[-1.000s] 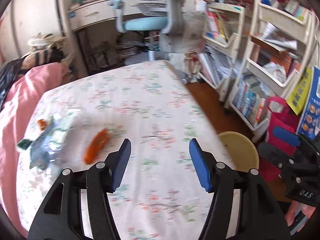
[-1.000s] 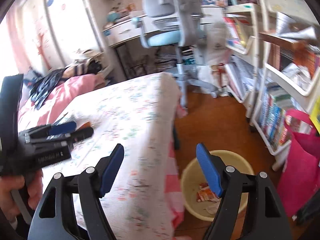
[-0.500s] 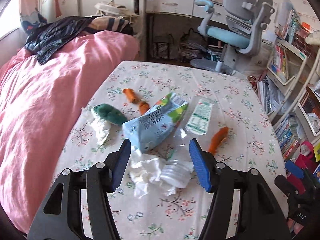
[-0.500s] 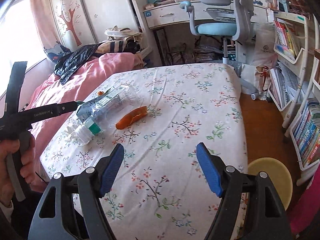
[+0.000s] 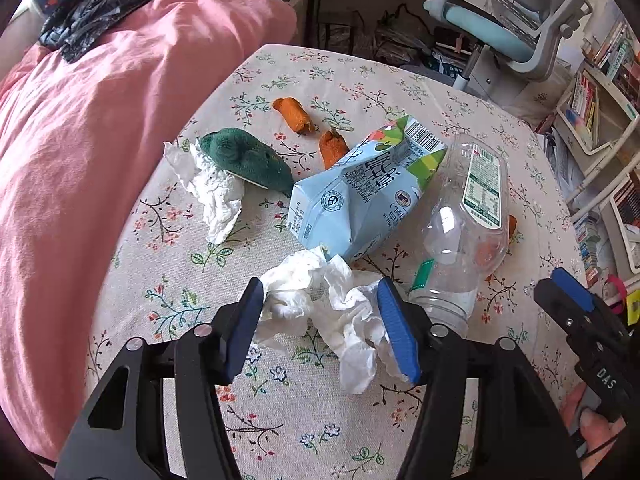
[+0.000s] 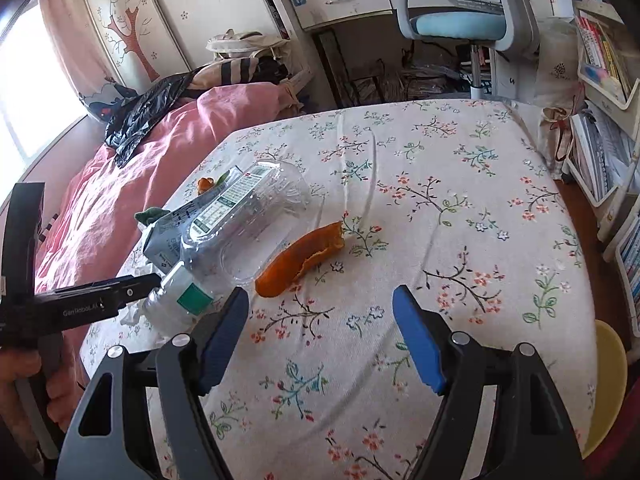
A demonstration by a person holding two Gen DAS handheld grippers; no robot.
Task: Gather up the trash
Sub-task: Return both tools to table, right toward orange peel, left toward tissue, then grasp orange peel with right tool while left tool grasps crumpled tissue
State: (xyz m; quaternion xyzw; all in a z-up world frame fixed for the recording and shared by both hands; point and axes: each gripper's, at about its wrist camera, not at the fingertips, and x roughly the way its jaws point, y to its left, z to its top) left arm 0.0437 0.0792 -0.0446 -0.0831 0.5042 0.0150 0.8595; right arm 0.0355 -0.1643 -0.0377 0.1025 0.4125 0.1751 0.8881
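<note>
Trash lies on a floral tablecloth [image 5: 280, 412]. My left gripper [image 5: 320, 312] is open, its jaws on either side of a crumpled white tissue [image 5: 332, 312]. Behind the tissue lie a blue milk carton [image 5: 360, 196], a clear plastic bottle [image 5: 464, 232], a second tissue [image 5: 212, 192], a green cloth lump [image 5: 244, 156] and two orange peel pieces [image 5: 294, 114]. My right gripper [image 6: 320, 320] is open and empty above the cloth, just in front of a long orange peel [image 6: 300, 258] and right of the bottle [image 6: 240, 232].
A pink duvet [image 5: 72, 160] borders the table on the left. A yellow bin [image 6: 608, 384] stands on the floor at the table's right edge. A blue desk chair [image 6: 472, 20] and bookshelves [image 6: 608, 92] stand beyond and to the right.
My left gripper has swung from the bin side to the trash pile and come down around the white tissue. My right gripper has turned from the bin to the table and neared the peel.
</note>
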